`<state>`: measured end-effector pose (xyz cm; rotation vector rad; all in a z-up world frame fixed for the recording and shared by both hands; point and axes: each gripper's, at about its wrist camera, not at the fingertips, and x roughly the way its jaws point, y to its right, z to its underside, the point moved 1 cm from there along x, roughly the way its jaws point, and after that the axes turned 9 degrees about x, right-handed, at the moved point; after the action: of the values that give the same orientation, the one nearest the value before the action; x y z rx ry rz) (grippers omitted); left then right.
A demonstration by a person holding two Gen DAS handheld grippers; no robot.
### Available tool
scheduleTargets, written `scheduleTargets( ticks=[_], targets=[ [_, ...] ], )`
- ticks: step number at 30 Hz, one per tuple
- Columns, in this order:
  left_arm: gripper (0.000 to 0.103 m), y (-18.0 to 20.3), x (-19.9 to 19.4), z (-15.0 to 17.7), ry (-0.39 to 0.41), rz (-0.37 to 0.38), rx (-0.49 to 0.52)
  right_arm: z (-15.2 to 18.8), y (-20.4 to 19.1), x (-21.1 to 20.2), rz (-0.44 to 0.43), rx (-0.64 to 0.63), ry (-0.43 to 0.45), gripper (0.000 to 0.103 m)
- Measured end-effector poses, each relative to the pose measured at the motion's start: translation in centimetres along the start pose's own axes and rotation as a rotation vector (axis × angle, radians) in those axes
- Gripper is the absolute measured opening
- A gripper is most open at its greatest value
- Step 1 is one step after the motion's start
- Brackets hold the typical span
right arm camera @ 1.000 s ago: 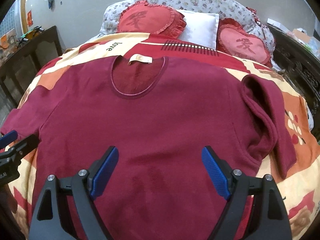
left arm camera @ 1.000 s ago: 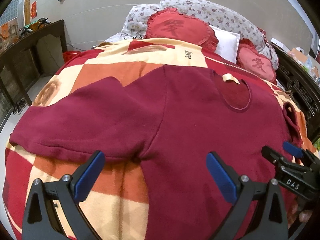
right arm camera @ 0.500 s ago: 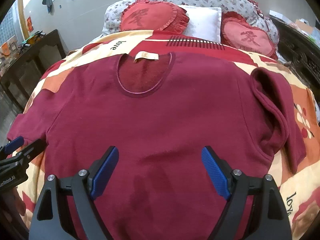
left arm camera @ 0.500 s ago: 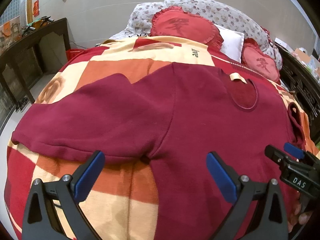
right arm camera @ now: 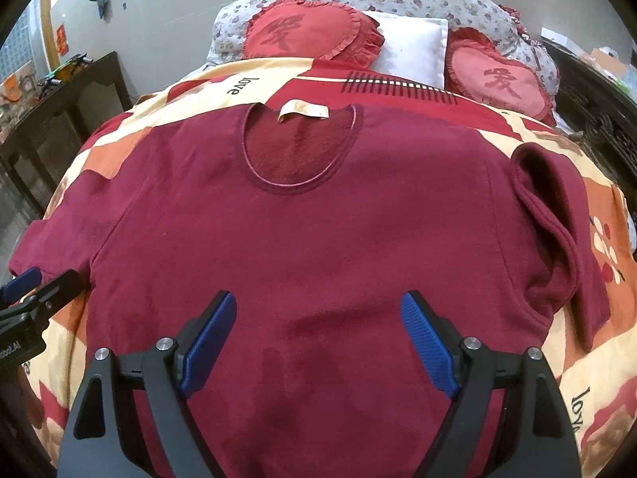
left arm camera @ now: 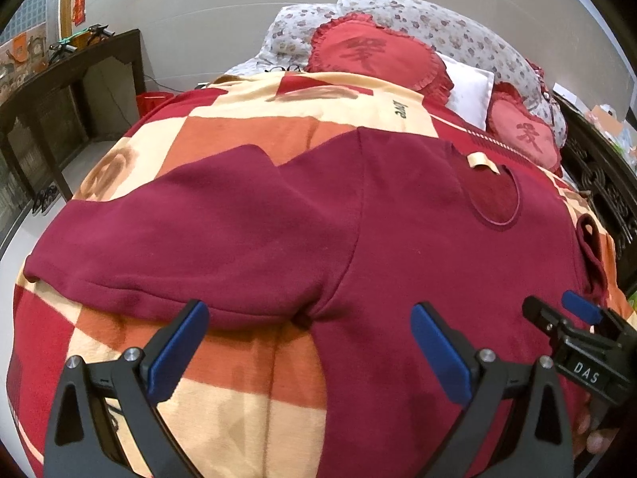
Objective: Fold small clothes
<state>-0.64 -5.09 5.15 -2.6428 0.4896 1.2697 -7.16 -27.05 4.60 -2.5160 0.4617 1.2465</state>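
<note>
A maroon sweater (right arm camera: pixel 318 231) lies face up and spread flat on the bed, with its neck and beige label (right arm camera: pixel 303 109) pointing toward the pillows. It also shows in the left wrist view (left arm camera: pixel 398 215). Its left sleeve (left arm camera: pixel 167 239) stretches out flat. Its right sleeve (right arm camera: pixel 557 215) is folded back on itself. My left gripper (left arm camera: pixel 308 342) is open and empty above the left armpit. My right gripper (right arm camera: pixel 318 334) is open and empty above the lower chest. Each gripper shows at the edge of the other's view.
The bed carries a red, orange and cream blanket (left arm camera: pixel 247 390). Two red heart cushions (right arm camera: pixel 310 28), a white pillow (right arm camera: pixel 414 47) and a floral pillow lie at the head. A dark wooden table (left arm camera: pixel 59 91) stands on the left, and a carved dark bed frame (left arm camera: pixel 601 191) runs along the right.
Both grippers have moved slightly forward and lower over the sweater. Both have stayed open, and the sweater has not moved.
</note>
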Motion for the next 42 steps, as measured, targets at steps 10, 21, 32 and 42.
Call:
scheduleTargets(
  ticks=[10,21,32,42],
  targets=[
    [0.103,-0.4,0.0,0.1,-0.004,-0.003,-0.003,0.1,-0.1,0.2,-0.003,0.002,-0.01,0.103],
    [0.103,-1.7,0.2,0.2,-0.009,-0.012,-0.042,0.0,-0.8,0.5,-0.03,0.017,-0.015,0.103],
    [0.103,-9.2,-2.0,0.3,0.01,0.013,-0.217,0.3,-1.3,1.6,-0.068,0.029,-0.054,0.103],
    [0.102,-25.2,-1.4,4.1,0.058,-0.039,-0.802,0.6,-2.2,1.8,-0.088,0.019,-0.062,0.103]
  ],
)
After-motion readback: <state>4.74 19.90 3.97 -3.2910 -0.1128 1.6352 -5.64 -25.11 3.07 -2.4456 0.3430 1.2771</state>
